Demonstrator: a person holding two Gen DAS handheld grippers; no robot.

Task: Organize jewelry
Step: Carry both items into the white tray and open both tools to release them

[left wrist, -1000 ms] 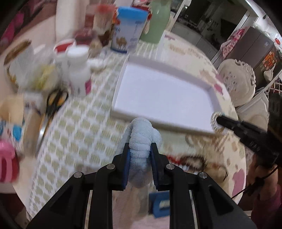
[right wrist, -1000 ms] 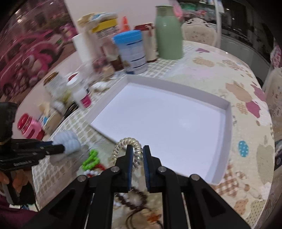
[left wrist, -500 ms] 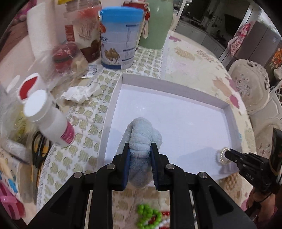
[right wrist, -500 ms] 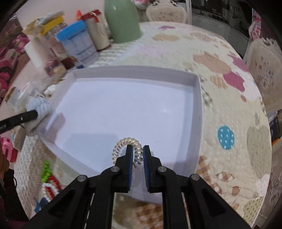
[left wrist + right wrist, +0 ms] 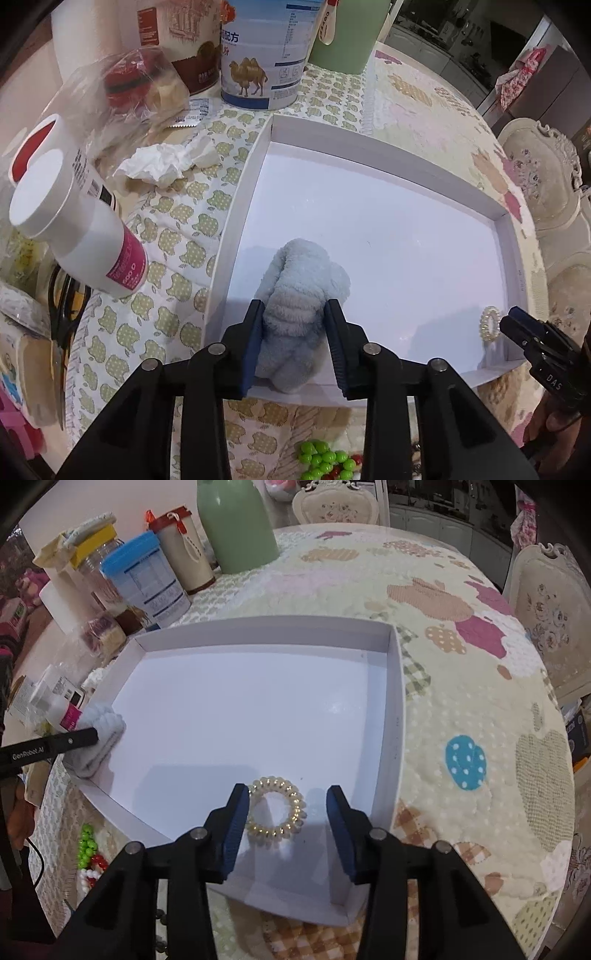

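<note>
The left claw (image 5: 295, 338) has its blue pads partly spread, with a fluffy blue scrunchie (image 5: 301, 295) between them, resting in the near left corner of the white tray (image 5: 394, 709). The right claw (image 5: 288, 812) is wide open, gripping nothing; the coiled hair tie (image 5: 276, 807) lies flat on the tray floor between its fingers. Green beads (image 5: 325, 459) lie on the counter (image 5: 461, 686) outside the tray.

L tool (image 5: 295, 343) jaws apart, maybe loosely gripping; R tool (image 5: 288, 825) wide.
</note>
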